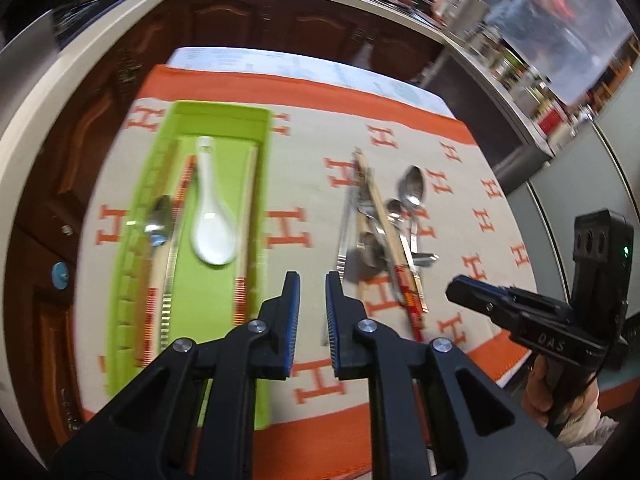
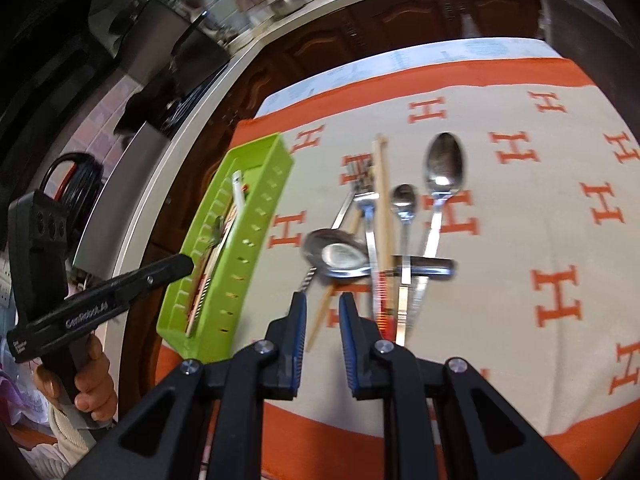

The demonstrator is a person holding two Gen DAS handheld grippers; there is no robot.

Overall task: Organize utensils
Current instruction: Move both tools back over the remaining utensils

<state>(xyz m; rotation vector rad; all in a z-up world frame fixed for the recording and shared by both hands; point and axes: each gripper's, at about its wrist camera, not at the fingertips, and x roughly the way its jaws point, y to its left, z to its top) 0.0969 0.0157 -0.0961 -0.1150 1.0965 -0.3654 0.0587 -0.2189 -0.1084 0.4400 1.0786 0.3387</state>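
Through my left wrist camera, my left gripper (image 1: 313, 280) hangs with its jaws a little apart and nothing between them, over bare cloth between the green tray (image 1: 218, 114) and the loose pile. The tray lies just to the left, running lengthwise away from me; in it rest a white ceramic spoon (image 1: 212, 216), a metal spoon (image 1: 158, 220) and chopsticks (image 1: 246, 236). The unsorted heap of cutlery (image 1: 384, 232) sits to the right, its handles pointing back toward me. My right gripper (image 1: 460, 290) shows at the right edge, near that heap; from here I cannot tell how its jaws stand.

Through my right wrist camera, my right gripper (image 2: 322, 302) is empty, jaws slightly parted, aimed straight at the pile: a ladle-like round spoon (image 2: 338, 254), a tablespoon (image 2: 444, 168), a teaspoon (image 2: 404, 200) and wooden chopsticks (image 2: 384, 200). Their long axes run mostly away from me, handle ends nearest my fingertips. I judge the right hand better placed for the next pick; the tray (image 2: 256, 216) then lies to the left.
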